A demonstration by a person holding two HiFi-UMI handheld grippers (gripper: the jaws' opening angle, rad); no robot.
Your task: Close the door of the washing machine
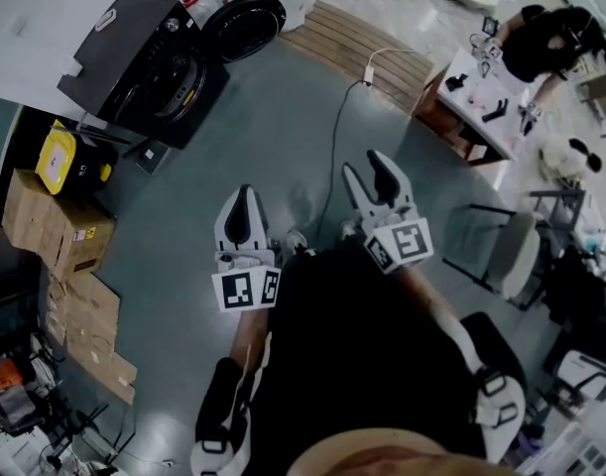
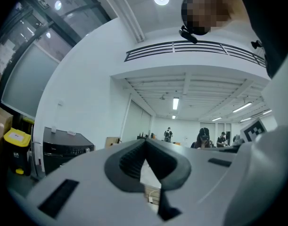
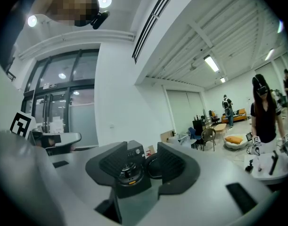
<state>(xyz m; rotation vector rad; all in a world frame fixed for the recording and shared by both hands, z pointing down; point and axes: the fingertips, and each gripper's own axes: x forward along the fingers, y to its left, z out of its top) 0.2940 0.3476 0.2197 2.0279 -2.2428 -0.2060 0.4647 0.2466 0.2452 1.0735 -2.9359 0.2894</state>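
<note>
Grey floor (image 1: 283, 137) is stretching out ahead of both grippers, with a thin cable (image 1: 332, 157) trailing across it from a wooden platform (image 1: 357, 53) far in front of them. The left gripper (image 1: 245, 194) is pointing level, its jaws resting together with nothing between them. The right gripper (image 1: 367, 167), just beside it, is also pointing level, and its jaws are standing wide apart and gripping nothing.

The black washing machine (image 1: 149, 62) is sitting well ahead of the left gripper and off to its left, far from both grippers. Its round door (image 1: 245, 26) is hanging open, swung out on the side nearer the platform. In the right gripper view the machine is showing far off in the gap between the spread jaws, with the open door to its right.

Cardboard boxes (image 1: 55, 231) and a yellow case (image 1: 60, 157) are standing far to the left of the left gripper. Another person (image 1: 545, 38) is bending over a white table (image 1: 491, 97) far ahead and right of the right gripper.
</note>
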